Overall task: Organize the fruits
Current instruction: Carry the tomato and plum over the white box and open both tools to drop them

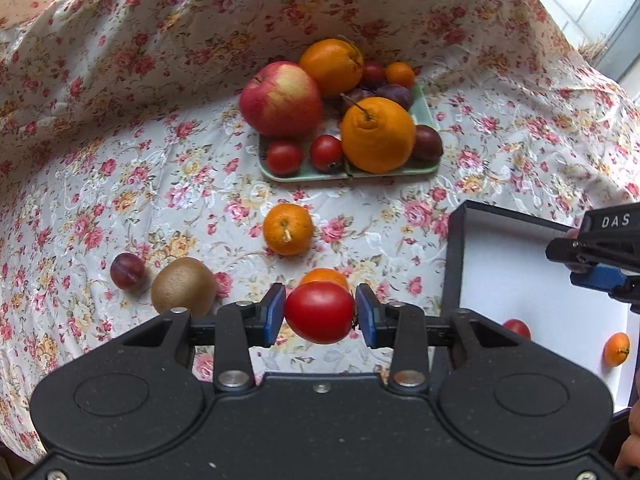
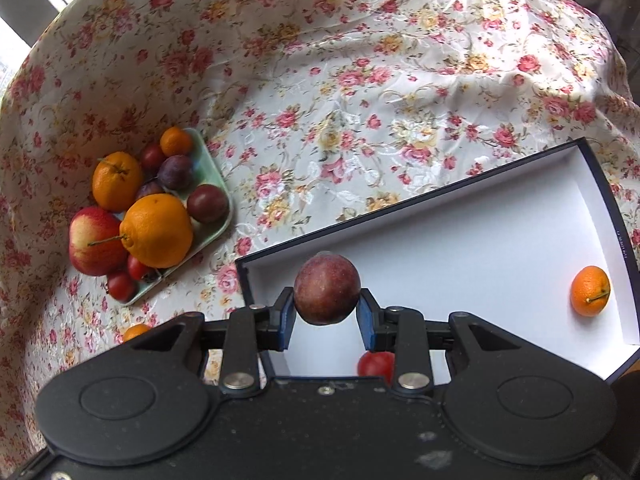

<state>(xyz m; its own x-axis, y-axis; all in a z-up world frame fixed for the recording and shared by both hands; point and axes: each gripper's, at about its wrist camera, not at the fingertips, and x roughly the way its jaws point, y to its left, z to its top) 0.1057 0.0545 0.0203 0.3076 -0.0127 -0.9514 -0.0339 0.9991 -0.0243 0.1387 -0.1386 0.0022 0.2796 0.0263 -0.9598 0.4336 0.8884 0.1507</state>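
From your left wrist camera, your left gripper point(image 1: 320, 312) has its blue pads closed onto a red tomato point(image 1: 319, 311), one pad against each side, holding it above the flowered cloth point(image 1: 120, 168). Just behind the tomato a small orange point(image 1: 325, 276) peeks out, and farther off a mandarin point(image 1: 288, 229) sits alone on the cloth. To the left lie a kiwi point(image 1: 183, 286) and, just beside it, a loose plum point(image 1: 127, 271). The green tray point(image 1: 424, 104) beyond is crowded: an apple point(image 1: 281, 99), a big orange point(image 1: 378, 134), a second orange point(image 1: 332, 66) behind it, cherry tomatoes along the near edge and dark plums at the right. At the right stands the box point(image 1: 454, 256) with a white floor, and your right gripper point(image 1: 600, 276) reaches in over it; from this side you cannot see what it carries.

From your right wrist camera, the right gripper point(image 2: 327, 312) is pinched on a dark red plum point(image 2: 327, 289), held over the near left corner of the box point(image 2: 600, 184). Inside the box a little orange point(image 2: 590, 291) rests by the right wall, and something red point(image 2: 376, 364), probably a tomato, lies half hidden under the gripper. The tray point(image 2: 212, 172) sits well off to the left on the cloth point(image 2: 360, 80).
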